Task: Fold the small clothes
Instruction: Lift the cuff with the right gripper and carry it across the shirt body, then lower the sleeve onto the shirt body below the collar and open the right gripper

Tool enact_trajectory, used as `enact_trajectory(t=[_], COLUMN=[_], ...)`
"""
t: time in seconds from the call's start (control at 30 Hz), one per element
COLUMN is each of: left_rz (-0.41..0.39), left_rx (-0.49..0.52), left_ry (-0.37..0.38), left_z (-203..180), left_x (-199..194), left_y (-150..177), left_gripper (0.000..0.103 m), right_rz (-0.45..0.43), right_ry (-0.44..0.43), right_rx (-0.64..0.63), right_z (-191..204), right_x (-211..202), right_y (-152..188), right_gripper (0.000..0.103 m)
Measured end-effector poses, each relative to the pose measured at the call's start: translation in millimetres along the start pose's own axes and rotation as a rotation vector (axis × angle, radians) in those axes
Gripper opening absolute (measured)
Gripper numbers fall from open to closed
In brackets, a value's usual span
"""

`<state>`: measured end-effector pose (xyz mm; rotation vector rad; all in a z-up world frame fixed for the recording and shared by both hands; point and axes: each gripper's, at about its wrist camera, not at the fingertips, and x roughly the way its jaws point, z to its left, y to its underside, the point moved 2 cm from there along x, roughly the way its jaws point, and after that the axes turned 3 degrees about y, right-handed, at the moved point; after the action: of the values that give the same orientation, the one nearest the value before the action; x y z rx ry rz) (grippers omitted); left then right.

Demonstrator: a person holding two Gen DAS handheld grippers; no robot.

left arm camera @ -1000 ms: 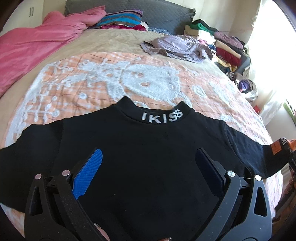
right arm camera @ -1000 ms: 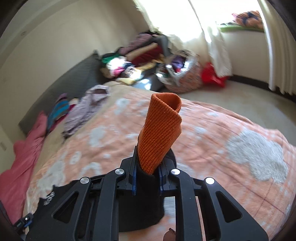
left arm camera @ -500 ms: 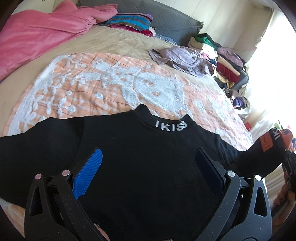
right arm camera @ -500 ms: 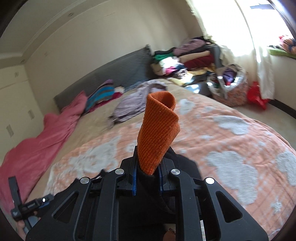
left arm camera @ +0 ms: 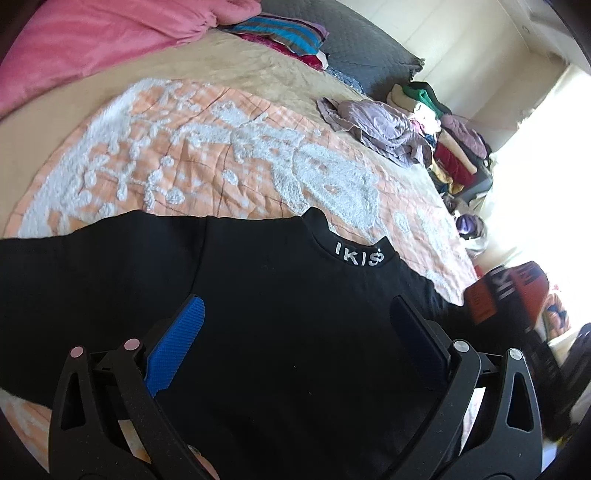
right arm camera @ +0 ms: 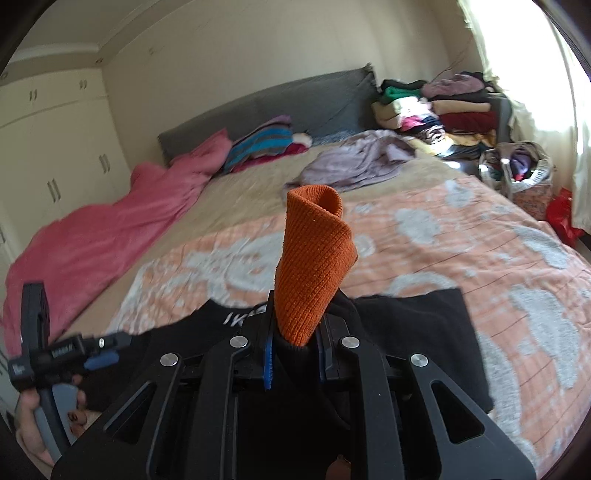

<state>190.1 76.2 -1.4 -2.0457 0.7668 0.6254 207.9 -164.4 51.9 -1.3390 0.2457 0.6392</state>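
A small black sweater (left arm camera: 280,317) with white "IKISS" lettering on its collar (left arm camera: 358,256) lies spread on the orange and white quilt (left arm camera: 229,158). My left gripper (left arm camera: 295,339) is open and empty, hovering over the sweater's body. My right gripper (right arm camera: 295,354) is shut on the sweater's right sleeve at its orange ribbed cuff (right arm camera: 314,262), which sticks up between the fingers. The lifted sleeve and cuff (left arm camera: 506,295) show at the right of the left wrist view. The sweater (right arm camera: 424,332) lies below the right gripper.
A pink blanket (left arm camera: 92,44) lies at the bed's far left. Striped folded clothes (left arm camera: 280,33) rest by the grey headboard (right arm camera: 295,99). A crumpled lilac garment (left arm camera: 376,125) lies on the bed. Stacked clothes (right arm camera: 443,107) and a full bag (right arm camera: 517,166) stand beside the bed.
My right gripper has swung the held sleeve inward over the sweater's body, turning toward the headboard. My left gripper has shifted left over the sweater and stays open.
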Motion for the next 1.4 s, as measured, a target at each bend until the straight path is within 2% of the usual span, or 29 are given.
enact_trajectory(t=[0.3, 0.57, 0.7, 0.83, 0.9, 1.03, 1.2, 1.27, 1.33, 1.4], left_rz=[0.039, 0.053, 0.073, 0.100, 0.123, 0.173, 0.221, 0.232, 0.240, 0.244], left_rx=[-0.076, -0.110, -0.119, -0.133, -0.135, -0.104, -0.055, -0.032, -0.015, -0.001], left_ry=[0.089, 0.129, 0.143, 0.165, 0.176, 0.173, 0.165, 0.163, 0.159, 0.151], left_z=[15.3, 22.3, 24.5, 26.5, 25.8, 18.3, 4.6, -2.2, -6.8, -10.8], left_x=[1.8, 7.3, 11.9, 19.2, 25.1, 39.4, 55.6, 60.8, 63.7, 66.9], left_y=[0.9, 3.4, 5.9, 10.7, 14.7, 26.2, 39.2, 45.0, 49.0, 53.2], left_gripper=[0.094, 0.091, 0.079, 0.065, 0.060, 0.056, 0.054, 0.045, 0.029, 0.018], right_rz=[0.080, 0.152, 0.189, 0.227, 0.226, 0.206, 0.174, 0.165, 0.151, 0.137], right_ry=[-0.058, -0.112, -0.142, -0.199, -0.217, -0.224, -0.166, -0.142, -0.115, -0.087], right_rx=[-0.061, -0.090, -0.117, -0.124, -0.142, -0.121, -0.024, 0.004, 0.029, 0.042], right_z=[58.8, 96.4, 109.0, 115.7, 118.2, 106.2, 64.9, 49.8, 34.4, 21.7], right_x=[32.7, 55.0, 58.5, 52.5, 45.3, 25.3, 2.7, -3.4, -10.8, -17.8], right_y=[32.2, 62.8, 77.0, 88.5, 91.9, 91.6, 86.6, 84.2, 81.1, 78.9], right_gripper=[0.015, 0.021, 0.030, 0.047, 0.050, 0.055, 0.056, 0.056, 0.056, 0.056])
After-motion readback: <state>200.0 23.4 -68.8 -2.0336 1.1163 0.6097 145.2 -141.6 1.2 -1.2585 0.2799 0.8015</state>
